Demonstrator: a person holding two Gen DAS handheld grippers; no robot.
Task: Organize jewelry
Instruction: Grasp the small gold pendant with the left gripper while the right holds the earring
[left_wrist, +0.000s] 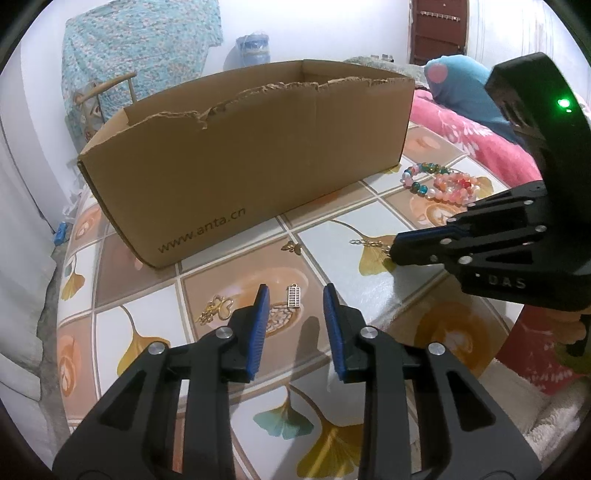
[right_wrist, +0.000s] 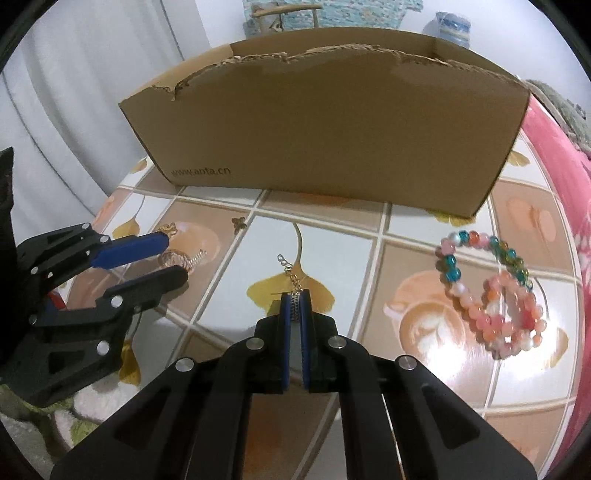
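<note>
The surface (right_wrist: 436, 229), covered in a tile-and-leaf print, carries an open cardboard box (right_wrist: 332, 129) with a torn front rim. Right of the box lie 2 bead bracelets (right_wrist: 491, 291), overlapping. The left hand-held gripper (left_wrist: 295, 295) hovers with its blue pads partly apart and nothing between them; a small silver charm (left_wrist: 293, 295) lies on the surface in line with the gap, a gold butterfly piece (left_wrist: 218, 308) just left. The right hand-held gripper (right_wrist: 294, 295) is closed on a thin chain (right_wrist: 290, 271), whose free end trails toward the box.
</note>
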